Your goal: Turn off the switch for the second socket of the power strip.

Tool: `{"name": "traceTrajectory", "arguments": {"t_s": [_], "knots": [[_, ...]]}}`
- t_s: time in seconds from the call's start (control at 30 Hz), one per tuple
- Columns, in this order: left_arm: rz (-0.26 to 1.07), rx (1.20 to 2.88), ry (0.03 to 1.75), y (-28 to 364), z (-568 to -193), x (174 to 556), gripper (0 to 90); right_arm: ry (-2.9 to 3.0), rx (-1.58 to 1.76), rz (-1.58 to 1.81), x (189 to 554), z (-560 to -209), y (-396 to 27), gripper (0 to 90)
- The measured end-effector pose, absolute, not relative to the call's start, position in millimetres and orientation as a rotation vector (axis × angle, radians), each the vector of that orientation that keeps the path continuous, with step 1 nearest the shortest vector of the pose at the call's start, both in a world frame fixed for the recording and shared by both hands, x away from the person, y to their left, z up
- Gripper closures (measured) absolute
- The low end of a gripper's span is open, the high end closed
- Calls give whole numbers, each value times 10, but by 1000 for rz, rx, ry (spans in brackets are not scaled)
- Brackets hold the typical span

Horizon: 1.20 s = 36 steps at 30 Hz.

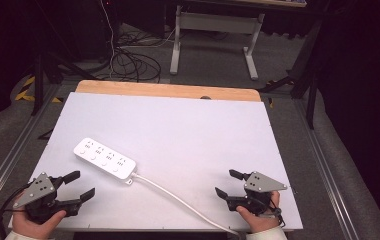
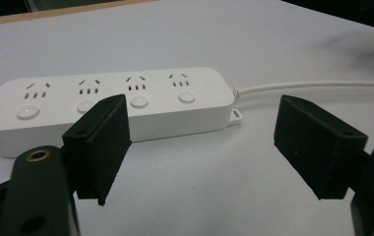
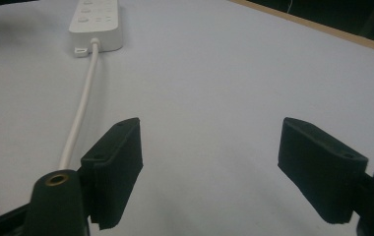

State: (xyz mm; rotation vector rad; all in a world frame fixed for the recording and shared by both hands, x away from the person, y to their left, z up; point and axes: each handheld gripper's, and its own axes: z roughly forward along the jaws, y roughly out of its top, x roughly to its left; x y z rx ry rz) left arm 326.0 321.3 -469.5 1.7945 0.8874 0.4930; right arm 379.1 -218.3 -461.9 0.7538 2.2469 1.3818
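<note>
A white power strip [image 1: 104, 158] with several sockets and round buttons lies flat on the left half of the white table [image 1: 193, 125]. Its white cable [image 1: 178, 198] runs from its right end to the table's front edge. My left gripper [image 1: 79, 184] rests at the front left corner, open, jaws pointing toward the strip a short way off. Through those jaws the power strip [image 2: 111, 105] lies just ahead, with nothing between the pads. My right gripper [image 1: 229, 183] stands open at the front right, empty. In its view the strip [image 3: 96, 19] is far off and the cable [image 3: 81, 108] passes left of the jaws.
A wooden strip [image 1: 168, 91] edges the table's far side. Beyond it on the grey floor stand a white desk frame [image 1: 213, 35] and tangled black cables [image 1: 133, 62]. Metal rails [image 1: 323, 170] flank the table.
</note>
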Motion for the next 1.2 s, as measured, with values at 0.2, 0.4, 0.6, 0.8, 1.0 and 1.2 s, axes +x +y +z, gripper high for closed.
{"name": "traceTrajectory", "arguments": {"t_s": [0.2,0.4,0.6,0.8,1.0,1.2], "knots": [[501,1799,881,3214,-4673,3251,224,2247,762,1377,3789,-4627,-2195,258],[498,1796,885,3218,-4660,3243,227,2254,758,1368,3799,-4634,-2187,261],[497,1798,878,3219,-4638,3234,249,2253,762,1372,3797,-4635,-2186,263],[512,1826,874,3188,-4582,3236,269,2261,756,1359,3795,-4637,-2175,268],[494,1871,877,3155,-4530,3280,310,2261,757,1360,3795,-4638,-2177,268],[492,1866,884,3143,-4442,3313,327,2267,759,1355,3801,-4646,-2170,268]]}}
